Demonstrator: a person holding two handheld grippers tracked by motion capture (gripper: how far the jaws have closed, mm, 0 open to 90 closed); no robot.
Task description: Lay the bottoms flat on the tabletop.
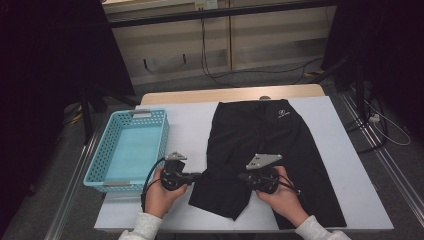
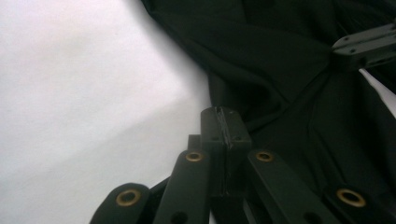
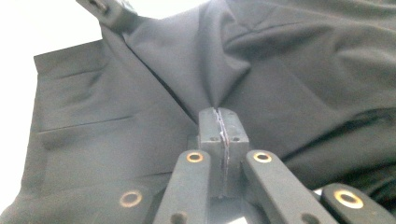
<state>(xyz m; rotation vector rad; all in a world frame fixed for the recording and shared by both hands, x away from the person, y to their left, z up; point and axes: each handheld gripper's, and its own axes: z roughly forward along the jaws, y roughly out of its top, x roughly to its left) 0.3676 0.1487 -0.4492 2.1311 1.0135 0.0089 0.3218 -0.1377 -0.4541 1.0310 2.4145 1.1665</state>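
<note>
In the high view we see a white table (image 1: 330, 130) with a pair of black shorts (image 1: 265, 145) spread across its middle and right, waistband at the far end by a small white logo (image 1: 282, 113), legs reaching toward the near edge. A turquoise basket (image 1: 102, 155) stands on the left part of the table, well apart from the shorts. Our left hand (image 1: 161, 194) holds the left gripper (image 1: 199, 176) at the left edge of the left leg, near its hem. Our right hand (image 1: 282, 192) holds the right gripper (image 1: 242, 177) over the cloth between the two legs; the two grippers point toward each other

In the left gripper view we look along the left gripper (image 2: 223, 120), its jaws pressed together on the edge of the shorts (image 2: 289, 93), with folds radiating from the pinch. White table (image 2: 84, 93) lies to the left of the cloth. At the far right the tip of the right gripper (image 2: 337, 52) is pinching the same cloth

In the right gripper view we see the right gripper (image 3: 221, 122) clenched on a raised fold of the shorts (image 3: 303, 70), creases running away from the closed jaws. The hemmed leg lies flat at the left, with white table (image 3: 28, 28) beyond it. At the far left the tip of the left gripper (image 3: 116, 16) meets the cloth
</note>
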